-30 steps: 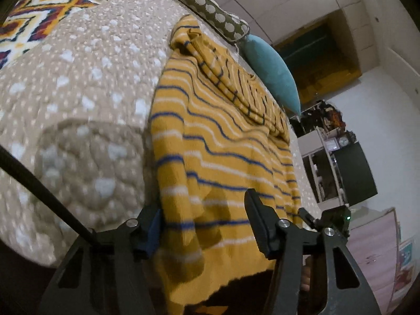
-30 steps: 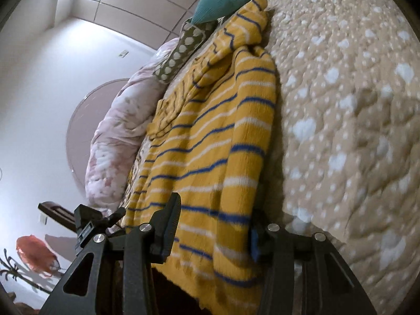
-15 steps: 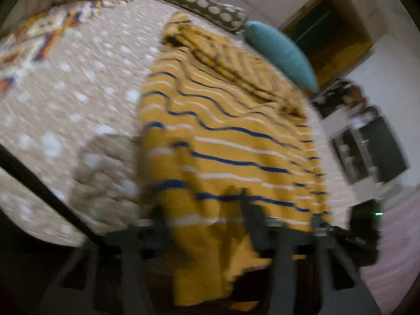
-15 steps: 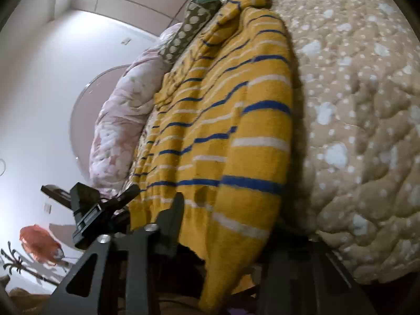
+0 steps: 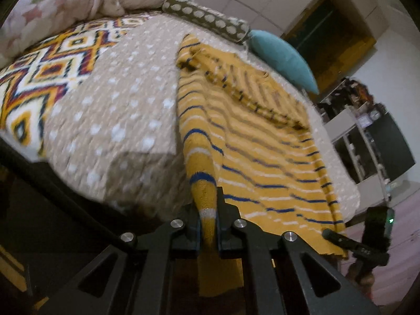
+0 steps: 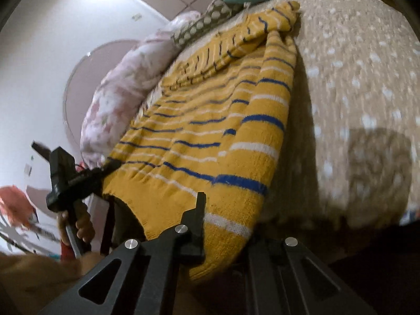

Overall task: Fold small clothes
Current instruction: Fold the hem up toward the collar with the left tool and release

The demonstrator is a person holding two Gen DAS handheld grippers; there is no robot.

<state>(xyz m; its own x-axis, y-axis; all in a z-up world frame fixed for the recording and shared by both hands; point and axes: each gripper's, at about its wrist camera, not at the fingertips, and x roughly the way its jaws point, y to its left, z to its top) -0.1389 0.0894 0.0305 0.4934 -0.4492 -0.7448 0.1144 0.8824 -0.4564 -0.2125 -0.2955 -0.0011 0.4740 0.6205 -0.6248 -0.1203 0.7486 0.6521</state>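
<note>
— Sweater (image 5: 265, 157), yellow knit with blue and white stripes: where does it lie?

— Spread along the bed's beige spotted quilt (image 5: 118, 120), its neck end far, toward the teal cushion (image 5: 283, 57) and the dotted bolster (image 5: 204, 19). Its near hem hangs past the near edge of the bed.

— And the left gripper (image 5: 208, 225)?

— Its jaws are pinched tight on the left near corner of the hem; the cloth runs up from between them in a narrow, taut ridge.

— The right gripper (image 6: 225, 225)?

— Closed on the right near corner. In the right wrist view the thick folded edge fills the gap between the fingers (image 6: 197, 220), and only the left finger shows clearly; the other is covered by the knit.

— Can each gripper be seen from the other camera?

— Yes. In the left wrist view the right one sits at the far right of the hem. In the right wrist view the left one sits at the left of the hem, with a hand (image 6: 78, 225) round its handle.

— Anything else on the bed?

— A pink floral duvet (image 6: 118, 97) bunched at the far left, and a bright geometric-pattern blanket (image 5: 44, 78) left of the quilt.
</note>
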